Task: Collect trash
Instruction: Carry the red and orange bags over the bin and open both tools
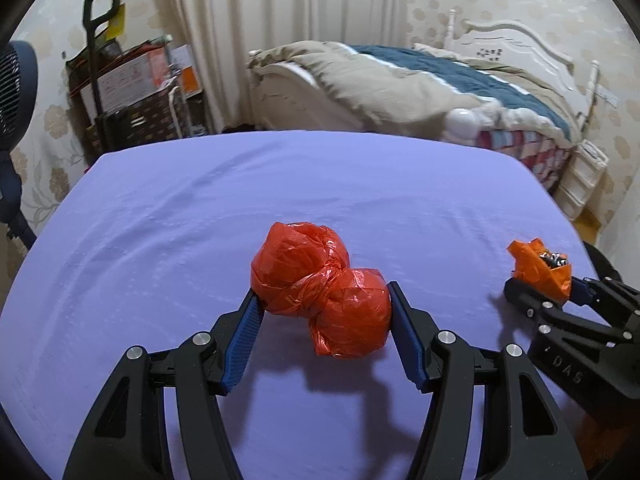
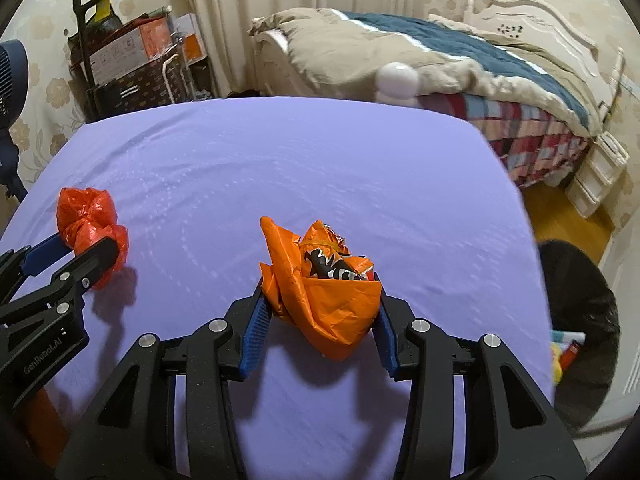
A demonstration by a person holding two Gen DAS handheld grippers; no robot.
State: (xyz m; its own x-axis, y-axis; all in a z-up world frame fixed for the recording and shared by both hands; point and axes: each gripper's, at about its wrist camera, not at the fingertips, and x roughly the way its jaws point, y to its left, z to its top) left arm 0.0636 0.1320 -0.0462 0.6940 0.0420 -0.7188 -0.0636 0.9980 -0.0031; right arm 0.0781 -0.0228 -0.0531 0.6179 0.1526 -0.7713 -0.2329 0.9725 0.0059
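Both tongs loaded — bin lies off the right one's outer side.

Left gripper [image 1: 326,300] clenches the knotted red bag [image 1: 320,288]; right gripper [image 2: 320,300] clenches the orange wrapper [image 2: 324,292] — the black bin [image 2: 580,332] stands nearer it, below the table [image 2: 280,160] edge.

Red bag [image 1: 320,292], orange wrapper [image 2: 324,292], lilac sheet [image 1: 280,184].

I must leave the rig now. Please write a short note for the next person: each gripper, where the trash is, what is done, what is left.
Left gripper: shut on the knotted red bag, lifted over the purple table.
Right gripper: shut on the orange wrapper, also off the table.
Black bin: on the floor past the table's right edge, some trash already inside.
Done: both pieces picked up.
Left: carry both to the bin and release.
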